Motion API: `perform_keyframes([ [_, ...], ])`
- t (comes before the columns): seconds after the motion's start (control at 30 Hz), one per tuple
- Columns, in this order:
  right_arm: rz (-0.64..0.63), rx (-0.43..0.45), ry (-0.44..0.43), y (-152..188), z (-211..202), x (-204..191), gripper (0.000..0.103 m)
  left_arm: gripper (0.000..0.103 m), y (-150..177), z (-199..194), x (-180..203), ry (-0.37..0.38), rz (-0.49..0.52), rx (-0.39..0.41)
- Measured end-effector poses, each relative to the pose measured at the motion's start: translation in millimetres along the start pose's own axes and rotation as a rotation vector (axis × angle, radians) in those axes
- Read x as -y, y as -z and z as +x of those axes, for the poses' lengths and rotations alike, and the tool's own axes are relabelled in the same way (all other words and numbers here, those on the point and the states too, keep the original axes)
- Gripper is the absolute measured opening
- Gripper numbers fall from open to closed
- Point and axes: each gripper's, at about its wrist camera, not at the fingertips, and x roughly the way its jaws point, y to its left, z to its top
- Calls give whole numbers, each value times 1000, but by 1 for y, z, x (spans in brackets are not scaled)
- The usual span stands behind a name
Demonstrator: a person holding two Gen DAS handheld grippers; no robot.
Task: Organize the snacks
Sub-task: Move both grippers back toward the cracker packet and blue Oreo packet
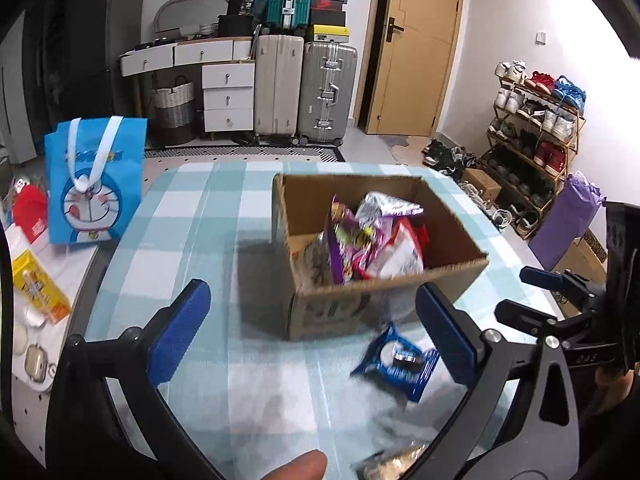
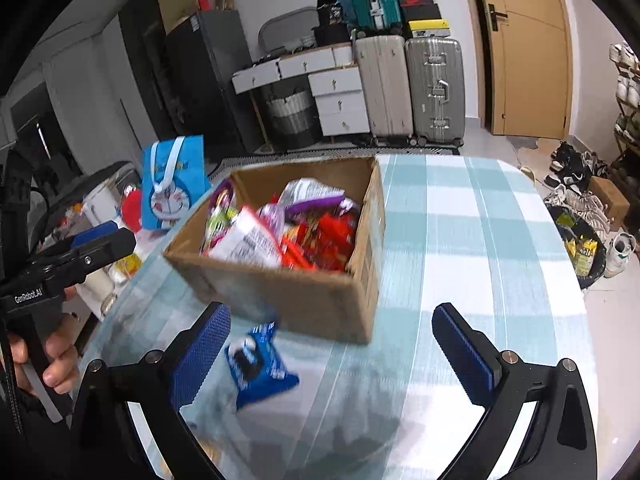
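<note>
Cardboard, brown and open-topped — the box [image 1: 384, 292] stands on a table [image 1: 192, 220] covered with a pale blue-and-white checked cloth, and it is filled with snack packets [image 1: 372, 240] in purple, silver, red and white, heaped loosely and blurred in both views. One blue snack packet [image 1: 396, 360] lies on the cloth just outside the box, near its front wall; whether it touches the cardboard cannot be told. From the right wrist view the same packet [image 2: 258, 364] sits just beside the left-hand pad of that tool.

Left gripper [image 1: 316, 332] is spread wide, its blue pads well apart, with nothing pressed between them; the blue packet lies on the cloth by its right-hand pad, untouched. Right gripper [image 2: 332, 352] is likewise released — jaws wide, nothing in them. A fingertip shows at the bottom edge of the left wrist view, beside a silvery wrapper that is too blurred to name.

Off the table's left side stands a blue cartoon-cat tote bag [image 1: 94, 180]. Against the far wall are suitcases [image 1: 304, 92], a white drawer unit [image 1: 228, 96] and a wooden door [image 1: 420, 44]; a shoe rack [image 1: 536, 132] stands at the right.
</note>
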Motion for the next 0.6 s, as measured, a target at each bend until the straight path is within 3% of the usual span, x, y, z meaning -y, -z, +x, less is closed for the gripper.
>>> perform_keyframes([
  [0.17,-7,-14,1,18,-13,-5,102,102,22,-13,-7,-16,-28,-12],
  [0.3,41,-17,-63,40,-25,-7,102,102,45,-20,-11,-16,-57,-39],
  [0.43,18,-31,-29,60,-30,-12,102,102,68,-25,-10,-16,-84,-80],
  [0.6,52,-74,-60,76,-31,-15,102,102,87,-33,1,-14,-89,-94],
])
